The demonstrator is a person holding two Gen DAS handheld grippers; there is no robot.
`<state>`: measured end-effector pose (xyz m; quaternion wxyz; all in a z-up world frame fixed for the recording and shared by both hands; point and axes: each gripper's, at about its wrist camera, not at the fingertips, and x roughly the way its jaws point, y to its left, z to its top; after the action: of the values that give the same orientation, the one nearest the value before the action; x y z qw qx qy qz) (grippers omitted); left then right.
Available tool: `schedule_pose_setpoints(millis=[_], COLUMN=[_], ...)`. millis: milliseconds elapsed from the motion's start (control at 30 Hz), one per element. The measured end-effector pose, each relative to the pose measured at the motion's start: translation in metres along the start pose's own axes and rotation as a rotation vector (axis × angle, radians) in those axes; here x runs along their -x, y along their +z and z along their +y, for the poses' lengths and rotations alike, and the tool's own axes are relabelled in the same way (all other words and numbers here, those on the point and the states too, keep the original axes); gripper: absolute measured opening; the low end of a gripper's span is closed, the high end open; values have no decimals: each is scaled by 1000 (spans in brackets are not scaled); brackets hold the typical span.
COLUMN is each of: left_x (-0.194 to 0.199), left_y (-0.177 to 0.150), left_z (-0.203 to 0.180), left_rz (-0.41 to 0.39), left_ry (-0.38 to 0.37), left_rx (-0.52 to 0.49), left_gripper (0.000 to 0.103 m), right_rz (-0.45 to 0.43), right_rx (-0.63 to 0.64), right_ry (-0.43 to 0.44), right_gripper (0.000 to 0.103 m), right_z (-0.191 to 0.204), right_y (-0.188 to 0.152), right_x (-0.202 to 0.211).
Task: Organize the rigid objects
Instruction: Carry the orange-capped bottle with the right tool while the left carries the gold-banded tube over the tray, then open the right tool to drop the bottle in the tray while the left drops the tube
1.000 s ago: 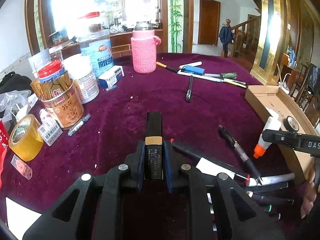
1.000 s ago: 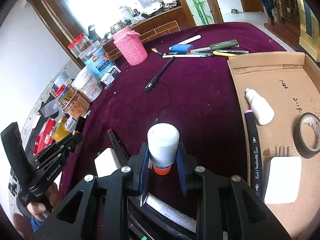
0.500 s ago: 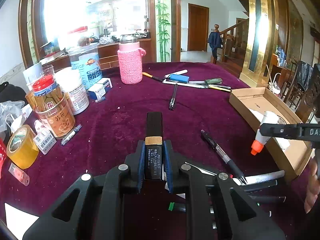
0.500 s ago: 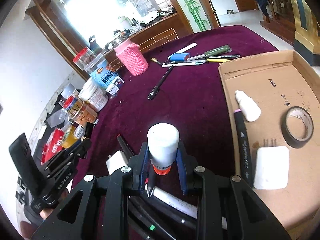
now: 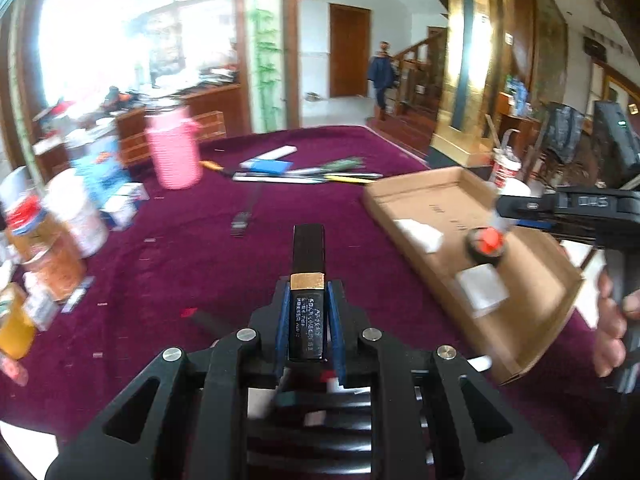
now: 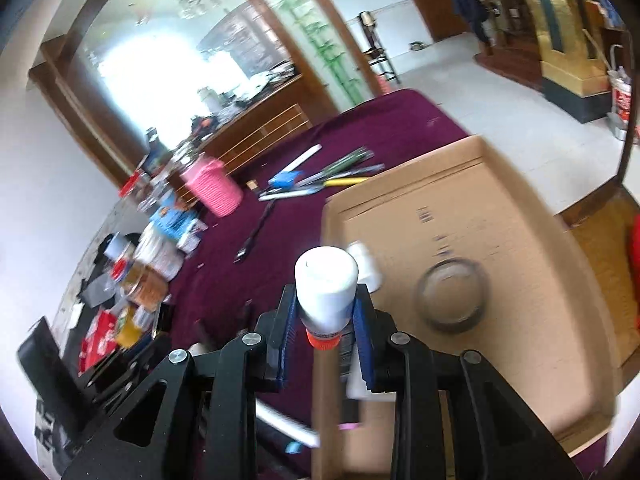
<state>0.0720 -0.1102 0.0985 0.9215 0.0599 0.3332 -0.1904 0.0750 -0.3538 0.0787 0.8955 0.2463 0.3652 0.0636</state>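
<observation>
My left gripper [image 5: 307,292] is shut on a black stick with a gold band [image 5: 308,252], held above the purple tablecloth [image 5: 180,256]. My right gripper [image 6: 326,300] is shut on a white glue bottle with an orange cap [image 6: 326,284], carried over the near left edge of the cardboard tray [image 6: 500,240]. In the left wrist view the right gripper [image 5: 500,226] hangs over the cardboard tray [image 5: 424,196] with the orange cap [image 5: 491,238] pointing down. Inside the tray lie a black tape roll [image 6: 452,294], a small white bottle [image 6: 366,266] and white pads [image 5: 482,288].
Pens and markers [image 5: 308,174] lie at the far side of the table, a black pen [image 5: 244,210] nearer. A pink knitted cup [image 5: 174,152] and several jars and boxes [image 5: 76,208] crowd the left. More pens lie under my grippers. A person [image 5: 382,76] stands by the stairs.
Both grippers have swung right and risen, each keeping its object. The tray has come closer in both views; the right gripper has moved from the cloth to over the tray's edge.
</observation>
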Motion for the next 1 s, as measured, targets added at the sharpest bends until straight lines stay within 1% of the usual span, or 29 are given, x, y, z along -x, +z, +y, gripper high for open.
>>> schedule_pose_setpoints(millis=[67, 167, 267, 367, 500, 567, 733, 867, 1000], left_x=[-6, -20, -41, -57, -78, -93, -119, -131, -139], left_y=[9, 23, 38, 48, 60, 63, 58, 53, 48], left_z=[-21, -47, -72, -96, -122, -131, -142, -143, -150], left_rz=[20, 40, 73, 95, 117, 138, 177, 206, 225], left_ry=[-36, -60, -104, -109, -122, -124, -116, -119, -124], left_rx=[-11, -29, -15, -24, -37, -32, -28, -6, -18], left_gripper=[15, 15, 15, 15, 15, 15, 15, 15, 15], right_rz=[0, -4, -11, -2, 28, 29, 44, 55, 52], right_rx=[-7, -13, -49, -90, -109, -104, -79, -43, -19], right_ry=[-31, -70, -117, -160, -221, -244, -255, -289, -312], right_gripper=[24, 24, 24, 24, 24, 24, 24, 24, 24], right_z=[-12, -28, -48, -69, -89, -96, -99, -94, -90], right_y=[8, 17, 28, 38, 43, 43, 42, 43, 44], right_x=[2, 6, 8, 6, -5, -8, -12, -20, -25])
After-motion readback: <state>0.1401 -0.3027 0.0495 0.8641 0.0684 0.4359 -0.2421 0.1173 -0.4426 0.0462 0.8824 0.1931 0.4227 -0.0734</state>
